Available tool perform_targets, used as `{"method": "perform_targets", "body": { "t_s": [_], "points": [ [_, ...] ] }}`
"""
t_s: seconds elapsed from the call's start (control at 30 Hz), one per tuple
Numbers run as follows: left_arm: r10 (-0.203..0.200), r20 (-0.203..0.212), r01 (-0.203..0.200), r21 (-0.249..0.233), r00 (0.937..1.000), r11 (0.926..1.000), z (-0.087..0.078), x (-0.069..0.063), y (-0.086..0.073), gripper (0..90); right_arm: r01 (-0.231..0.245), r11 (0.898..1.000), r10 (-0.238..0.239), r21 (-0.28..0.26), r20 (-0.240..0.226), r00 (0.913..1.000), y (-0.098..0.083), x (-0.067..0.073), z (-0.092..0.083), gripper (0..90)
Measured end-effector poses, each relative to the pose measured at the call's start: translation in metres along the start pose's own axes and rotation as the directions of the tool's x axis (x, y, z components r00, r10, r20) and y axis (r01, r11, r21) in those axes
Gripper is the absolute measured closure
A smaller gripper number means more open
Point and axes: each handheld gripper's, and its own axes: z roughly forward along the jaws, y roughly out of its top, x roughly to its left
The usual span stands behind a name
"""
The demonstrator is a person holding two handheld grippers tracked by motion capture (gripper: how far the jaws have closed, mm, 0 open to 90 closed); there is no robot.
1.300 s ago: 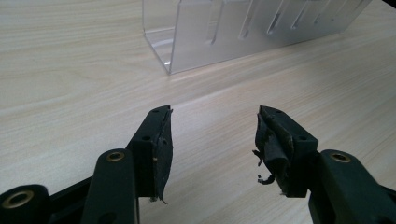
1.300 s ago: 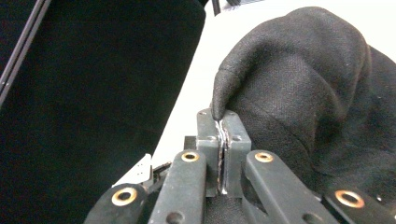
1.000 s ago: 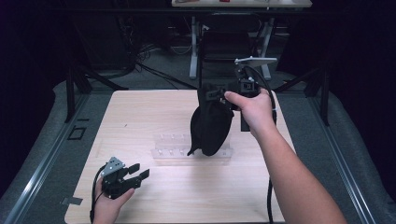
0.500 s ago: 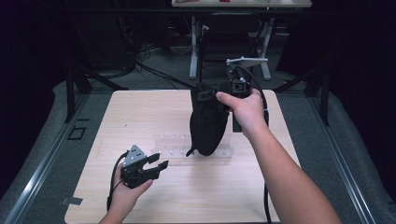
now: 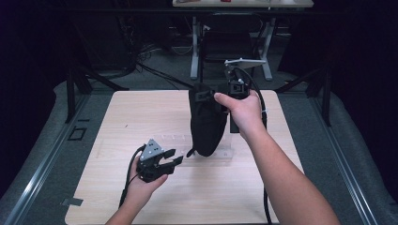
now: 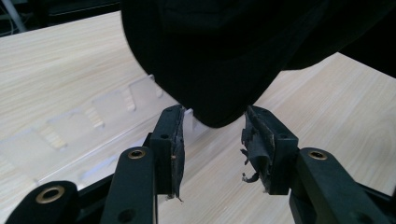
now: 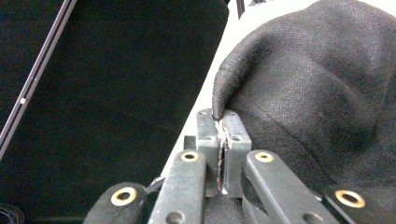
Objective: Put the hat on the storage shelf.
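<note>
Two grippers are in play: my right gripper (image 5: 220,96) has its fingers pinched on a fold at the top of a black cloth bag (image 5: 205,123), which hangs above the desk (image 5: 117,117). My left gripper (image 5: 170,159), fingers spread, sits just under the bag's bottom. That pinch looks thin; I judge a tug from below could pull the cloth free. A clear plastic tray (image 5: 176,143) lies beneath, in the way.

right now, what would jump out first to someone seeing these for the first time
The black fabric bag hanging in mid-air over the table's middle, pinched at its top edge by the right gripper. Below it the left gripper, jaws open, points at the bag's bottom, above a clear plastic tray.
</note>
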Motion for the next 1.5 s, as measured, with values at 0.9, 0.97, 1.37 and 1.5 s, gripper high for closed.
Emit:
{"method": "perform_targets", "body": {
  "t_s": [0.9, 0.97, 1.37, 1.5],
  "points": [
    [0.145, -0.047, -0.144, 0.027, 0.9884, 0.9893, 0.018, -0.025, 0.014, 80.8, 0.006, 1.0, -0.006, 0.006, -0.013, 0.9999, -0.004, 0.002, 0.004, 87.8],
    [0.15, -0.048, -0.148, 0.029, 0.9876, 0.9885, 0.018, -0.025, 0.014, 81.0, 0.008, 1.0, -0.008, 0.005, -0.012, 0.9999, -0.004, 0.002, 0.004, 87.7],
    [0.165, -0.06, -0.163, 0.032, 0.9845, 0.9861, 0.016, -0.025, 0.012, 82.0, 0.028, 1.0, -0.028, -0.008, -0.028, 0.9992, -0.006, 0.006, 0.002, 83.7],
    [0.168, -0.067, -0.166, 0.032, 0.9835, 0.9856, 0.016, -0.025, 0.011, 82.5, 0.033, 0.999, -0.035, -0.02, -0.052, 0.998, -0.007, 0.008, -0.001, 82.6]
  ]
}}
